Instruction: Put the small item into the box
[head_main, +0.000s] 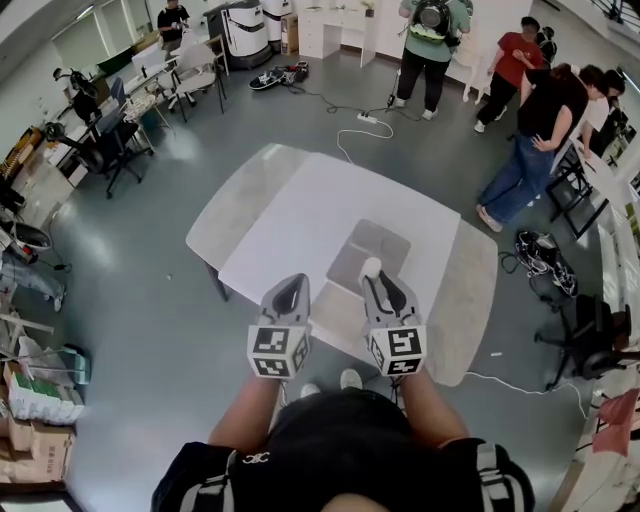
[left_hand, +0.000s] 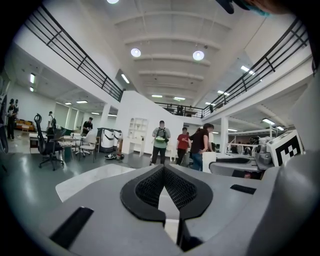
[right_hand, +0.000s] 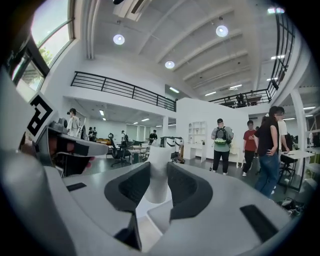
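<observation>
The left gripper (head_main: 291, 284) and right gripper (head_main: 386, 288) have grey bodies. Their pads (left_hand: 148, 188) are black with a fine mesh pattern. The cubes (head_main: 278, 352) are white, each face carrying a black square marker. The item (right_hand: 157, 172) is plain white. The box (head_main: 372, 248) is light grey, unpatterned. The table (head_main: 300, 205) is white at the centre, with pale grey, faintly mottled outer leaves. The floor (head_main: 150, 260) is glossy dark grey. The sleeves (head_main: 205, 492) are black with white stripes.

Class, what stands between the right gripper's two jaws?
A small white item, clamped on both sides by the right gripper. The right gripper view shows it plainly; its top shows in the head view too.
</observation>
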